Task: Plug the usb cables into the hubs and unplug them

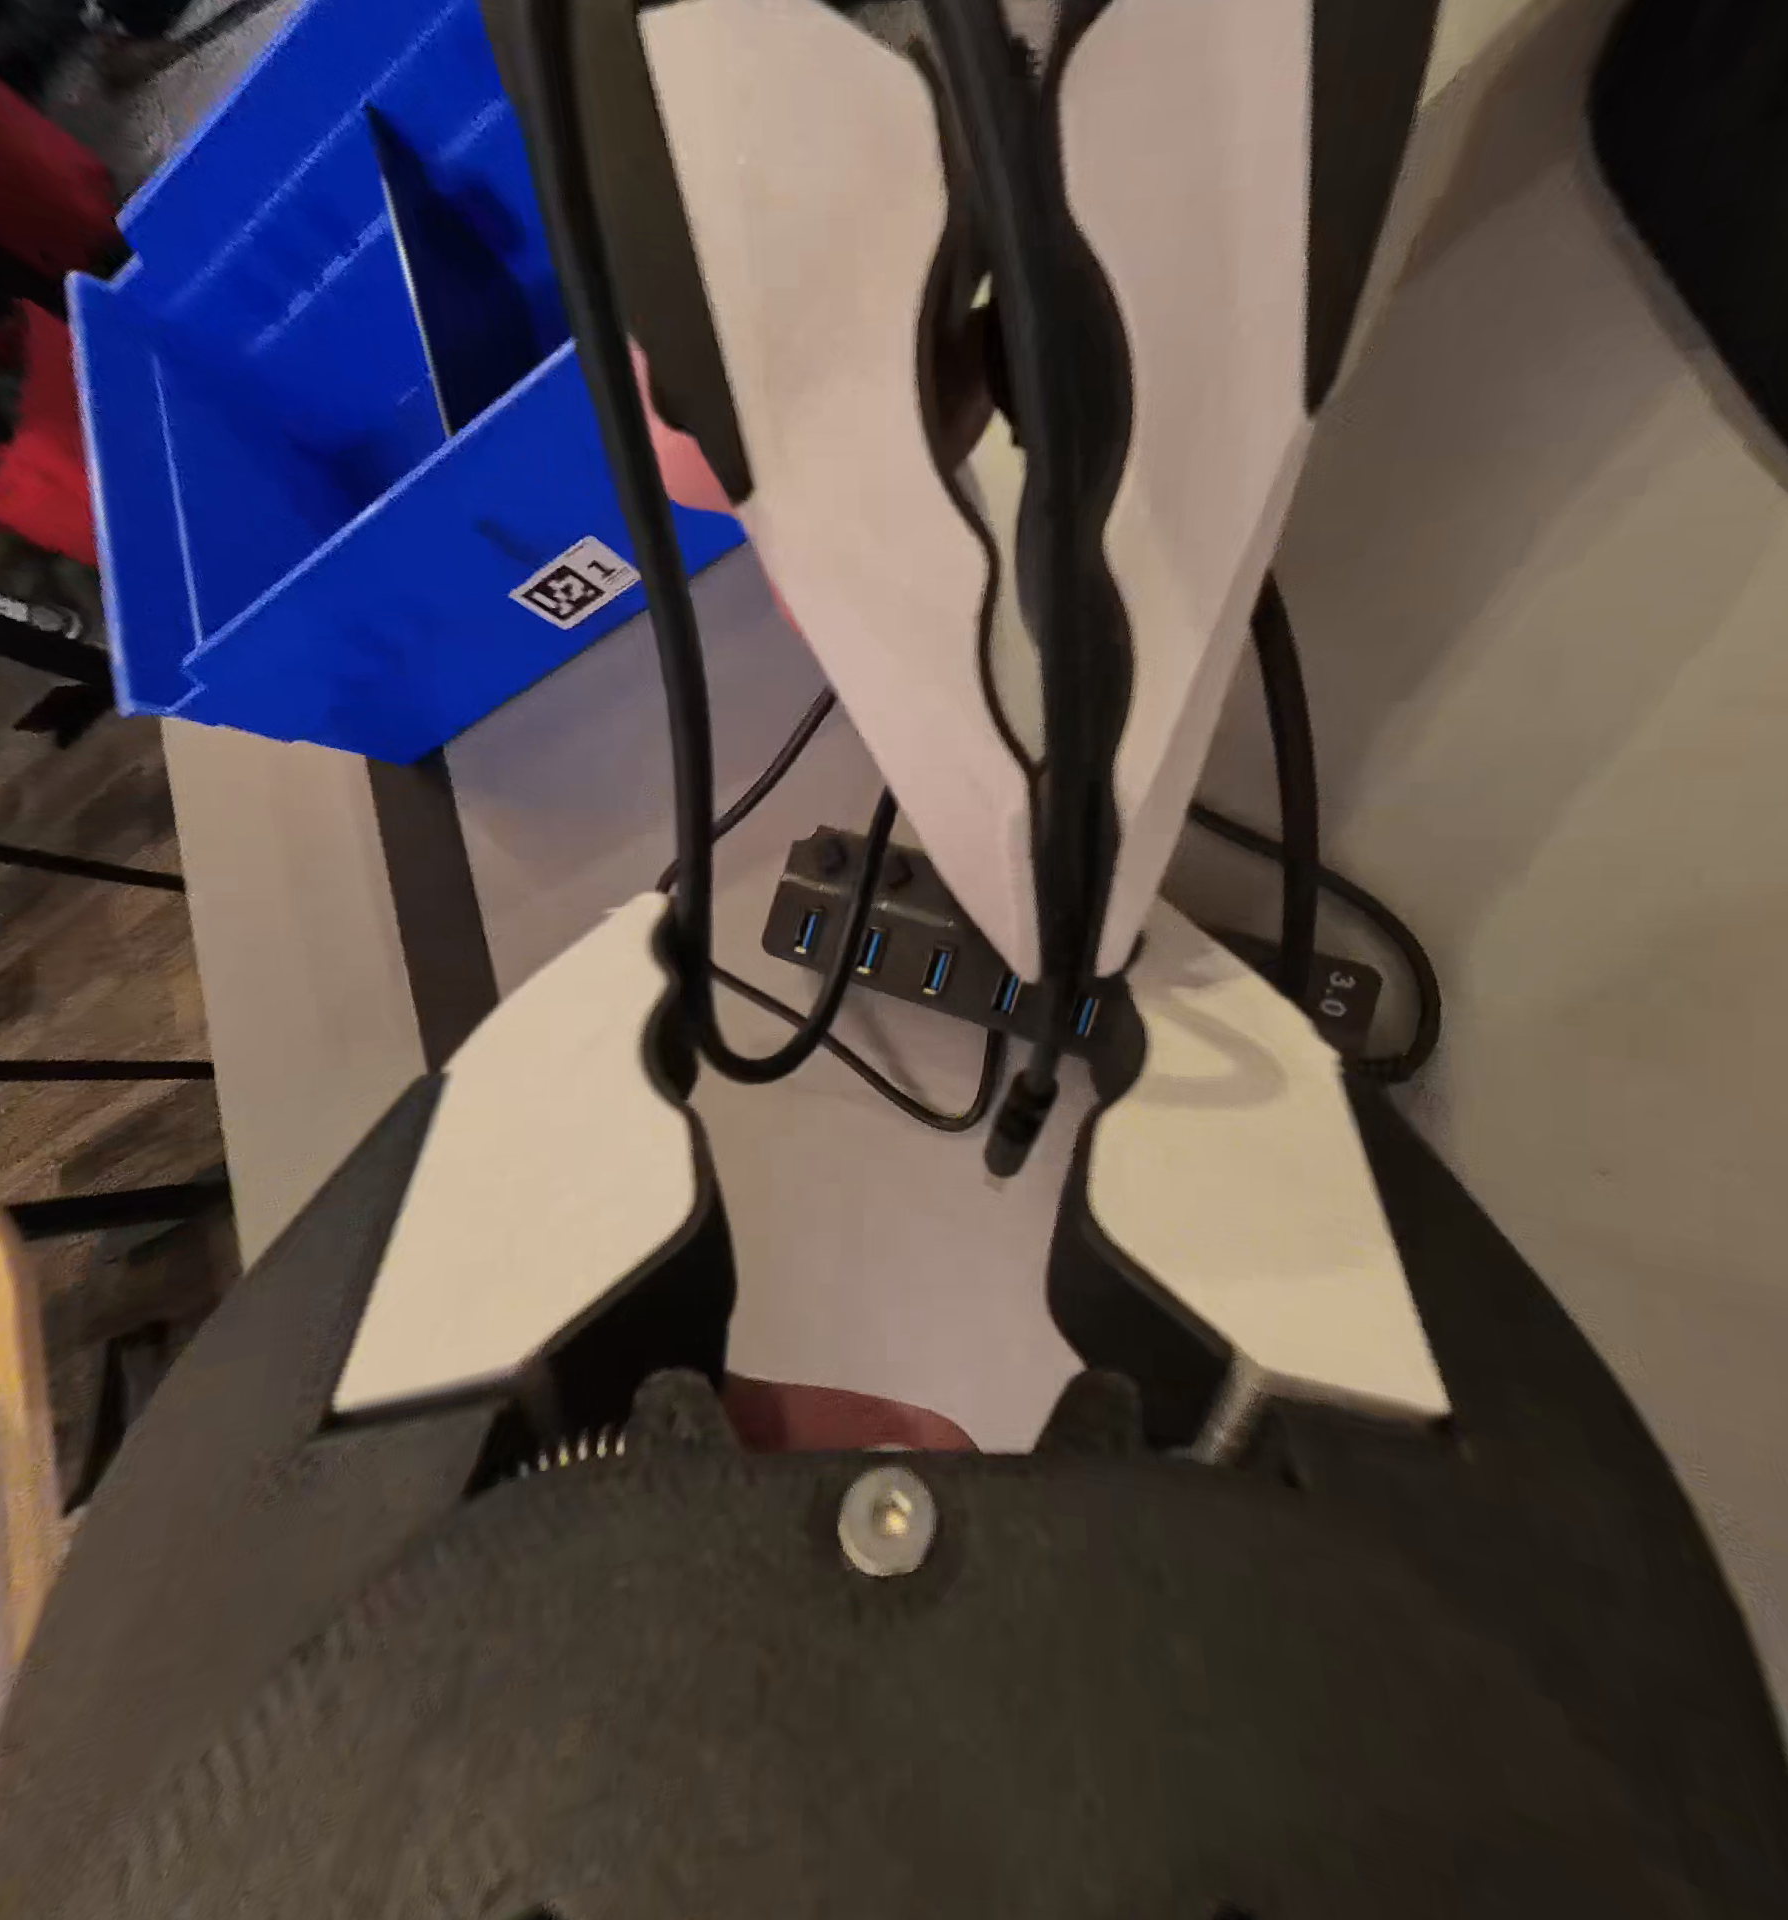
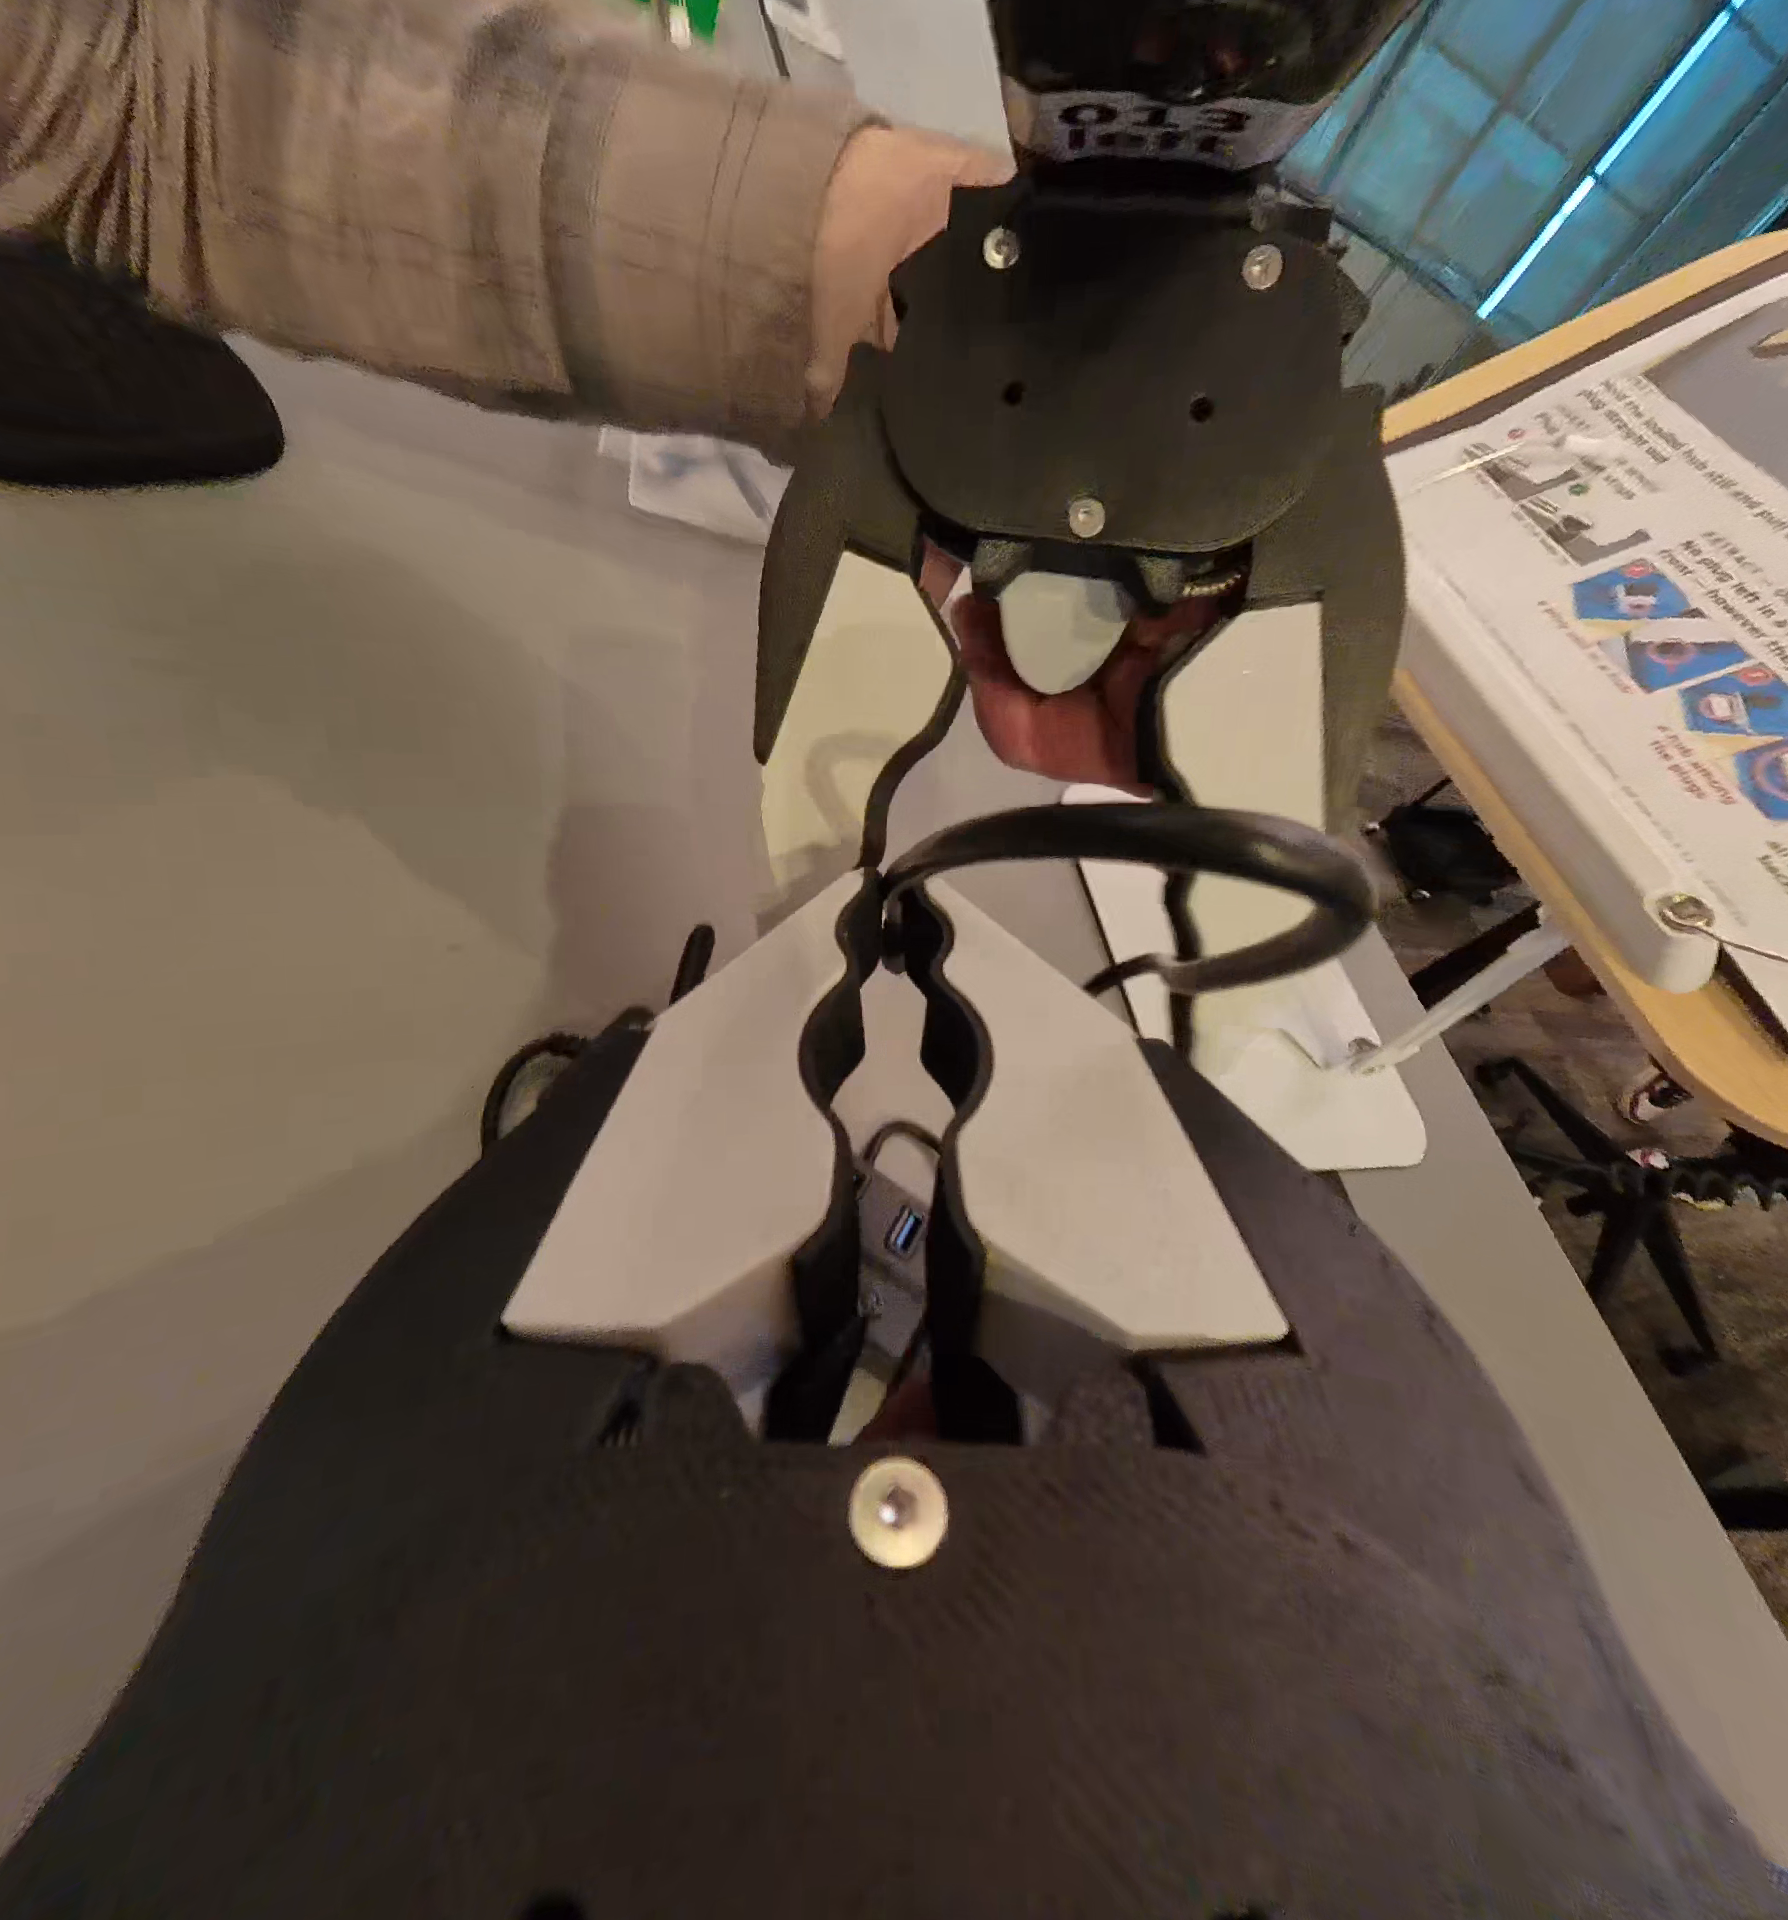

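Right gripper pinches black cable above the hub.
Left gripper spread wide over the table.

Warm, dim indoor light; soft shadows on the table; motion blur smeared everything, edges bowed by wide lenses.

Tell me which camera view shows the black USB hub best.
The left wrist view: the hub lies on the white table with its row of blue ports visible. The right wrist view shows only one blue port between the right gripper's closed jaws.
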Motion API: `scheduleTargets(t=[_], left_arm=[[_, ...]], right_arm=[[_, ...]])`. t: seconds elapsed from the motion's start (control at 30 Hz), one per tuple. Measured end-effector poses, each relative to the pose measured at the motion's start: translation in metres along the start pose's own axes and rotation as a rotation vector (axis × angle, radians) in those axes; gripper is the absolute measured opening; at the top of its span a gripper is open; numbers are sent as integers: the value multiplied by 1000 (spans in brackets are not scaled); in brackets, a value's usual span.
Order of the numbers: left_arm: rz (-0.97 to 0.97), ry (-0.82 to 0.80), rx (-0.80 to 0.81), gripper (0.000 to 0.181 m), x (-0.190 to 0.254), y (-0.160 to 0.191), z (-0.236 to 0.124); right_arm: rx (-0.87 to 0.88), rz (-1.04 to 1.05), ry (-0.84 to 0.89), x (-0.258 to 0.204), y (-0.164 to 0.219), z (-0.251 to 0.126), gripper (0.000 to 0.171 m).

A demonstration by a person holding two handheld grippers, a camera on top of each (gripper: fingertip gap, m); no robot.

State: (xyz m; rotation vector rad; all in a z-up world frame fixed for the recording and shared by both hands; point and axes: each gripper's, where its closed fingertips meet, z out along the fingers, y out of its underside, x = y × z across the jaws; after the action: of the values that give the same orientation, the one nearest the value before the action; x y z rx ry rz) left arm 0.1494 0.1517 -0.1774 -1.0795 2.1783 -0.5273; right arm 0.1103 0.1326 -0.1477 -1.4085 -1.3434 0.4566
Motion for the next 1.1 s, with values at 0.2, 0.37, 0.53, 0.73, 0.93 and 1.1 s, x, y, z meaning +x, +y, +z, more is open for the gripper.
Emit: scheduleTargets(t=[0.2, 0.37, 0.53, 0.73, 0.93, 1.1], left_arm=[[-17, -51, 65, 8, -3, -3, 5], [-85, -154, 90, 0, -24, 4, -4], [-235, -192, 45, 0, -40, 28, -13], [-380, -101, -117, 0, -46, 46, -11], [-459, 22, -228, 0, -46, 32, -4], [-478, 75, -281, 0, -53, 14, -5]], right_arm=[[-65, 44, 59, 15, 8, -13, 2], [-160, 22, 146, 25, 6, -25, 24], [-307, -8, 269, 36, 20, -60, 45], [-374, -523, 533, 37, -28, -67, 82], [-608, -661, 447, 58, 22, -23, 117], [-713, -632, 530, 93, 67, -21, 97]])
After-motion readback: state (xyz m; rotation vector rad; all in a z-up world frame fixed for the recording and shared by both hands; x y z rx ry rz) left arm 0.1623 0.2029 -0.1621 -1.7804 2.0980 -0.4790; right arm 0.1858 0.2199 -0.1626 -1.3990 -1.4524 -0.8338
